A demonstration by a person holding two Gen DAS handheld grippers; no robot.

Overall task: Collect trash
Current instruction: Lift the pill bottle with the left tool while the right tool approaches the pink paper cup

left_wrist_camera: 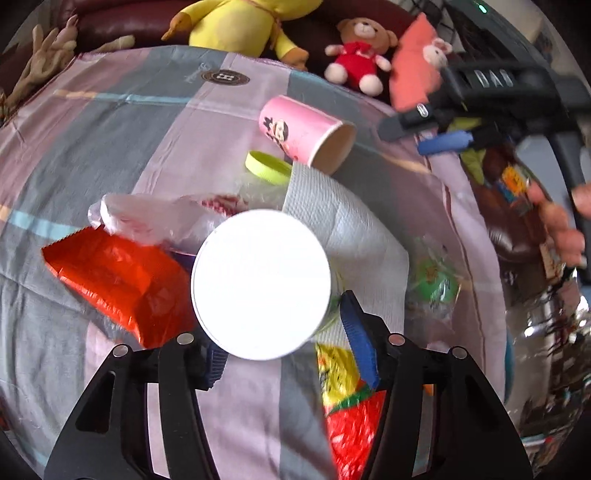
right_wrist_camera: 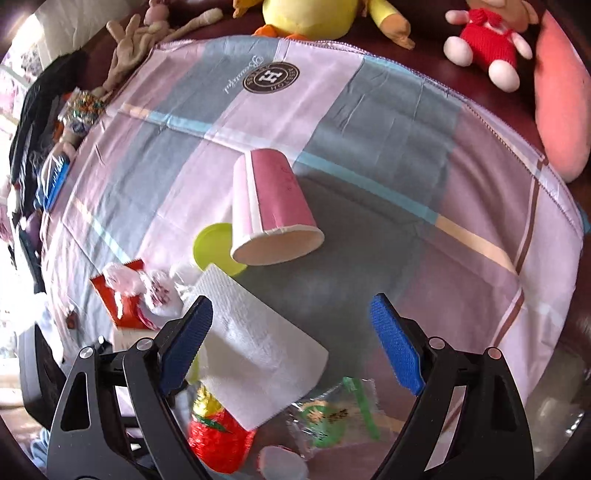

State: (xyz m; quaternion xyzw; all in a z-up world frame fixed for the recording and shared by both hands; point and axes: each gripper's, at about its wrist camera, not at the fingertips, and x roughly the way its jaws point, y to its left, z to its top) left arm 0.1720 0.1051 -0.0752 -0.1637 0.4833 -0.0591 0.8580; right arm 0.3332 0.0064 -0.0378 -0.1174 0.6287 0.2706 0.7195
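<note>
Plainly, my left claw (left_wrist_camera: 284, 343) grips a white-lidded tub (left_wrist_camera: 260, 283), its blue pads pressed against the tub's sides, above a cloth-covered worktop (left_wrist_camera: 110, 147) strewn with trash. Left of the tub lies an orange wrapper (left_wrist_camera: 114, 273) with a clear bag (left_wrist_camera: 147, 218) crumpled on top of it. Behind the tub, a green lid (left_wrist_camera: 267, 167) sits just beside a pink cup (left_wrist_camera: 304, 133) tipped on its side, mouth towards me. A paper towel (left_wrist_camera: 354, 236) spreads from under the cup to the tub's right, and a clear packet (left_wrist_camera: 434, 286) with green print lies beyond it. Below the tub, a red and yellow wrapper (left_wrist_camera: 345, 402) is partly hidden by my right finger.

My right claw (right_wrist_camera: 295, 343) hangs wide open and empty over the towel (right_wrist_camera: 258, 347); its left pad overlaps the towel's edge in view, though I cannot tell if it touches. The cup (right_wrist_camera: 273, 210) and lid (right_wrist_camera: 214, 245) lie ahead of it.

Plush toys, a yellow one (left_wrist_camera: 240, 26) and a bear (left_wrist_camera: 360, 55), and a pink cushion (left_wrist_camera: 413, 74) line the far edge. What the tub holds I cannot see; its lid is washed out by glare.
</note>
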